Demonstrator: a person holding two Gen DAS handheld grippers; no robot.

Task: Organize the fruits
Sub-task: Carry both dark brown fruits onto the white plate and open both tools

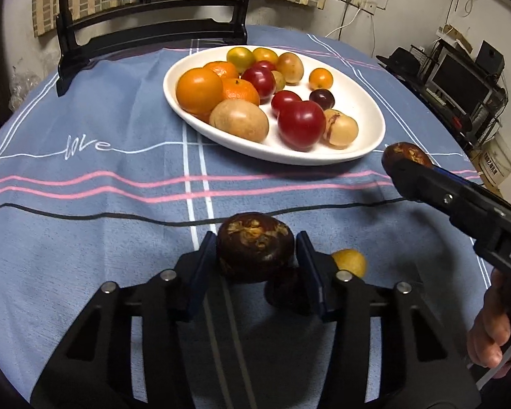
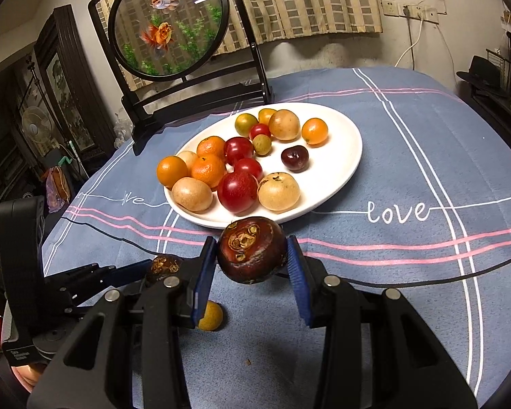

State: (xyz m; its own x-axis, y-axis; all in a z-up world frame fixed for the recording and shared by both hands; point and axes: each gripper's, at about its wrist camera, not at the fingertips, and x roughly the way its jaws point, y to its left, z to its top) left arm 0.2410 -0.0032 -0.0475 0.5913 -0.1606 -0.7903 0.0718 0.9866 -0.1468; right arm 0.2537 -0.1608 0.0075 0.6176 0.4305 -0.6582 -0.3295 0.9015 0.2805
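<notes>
Gripping a dark brown fruit [image 1: 255, 252], the left gripper [image 1: 255, 262] has its blue pads [image 1: 201, 272] pressed against the fruit's two sides, low over the blue tablecloth [image 1: 85, 238]. The fruit's scarred, tan-flecked top faces the camera. Just beside the right-hand pad lies a small yellow fruit [image 1: 350, 261] on the cloth, and under the gripper a dark rounded shape shows that cannot be told apart from shadow.

The right gripper [image 2: 253, 266] pinches a second dark brown fruit [image 2: 252, 248] between its own pads [image 2: 298, 272], clear of the cloth, with ringed scars on its upper face. In the left wrist view this gripper reaches in from the right edge, its fruit [image 1: 407, 155] showing past the fingertips, just beside the near rim of the plate, and a hand [image 1: 494, 334] wraps the grip below.

Beyond both grippers sits a white oval plate [image 1: 368, 109] on the cloth, loaded with fruit: oranges [image 1: 199, 90] on its left side, red tomatoes [image 1: 301, 124] in the middle, tan round fruits [image 1: 239, 120] at the near edge, a dark plum-like one [image 1: 322, 98] apart from the rest, and small yellow-green ones towards the back.

Behind the plate stands a round goldfish panel [image 2: 168, 20] in a black frame, with a checked curtain [image 2: 306, 0] on the wall behind it.
</notes>
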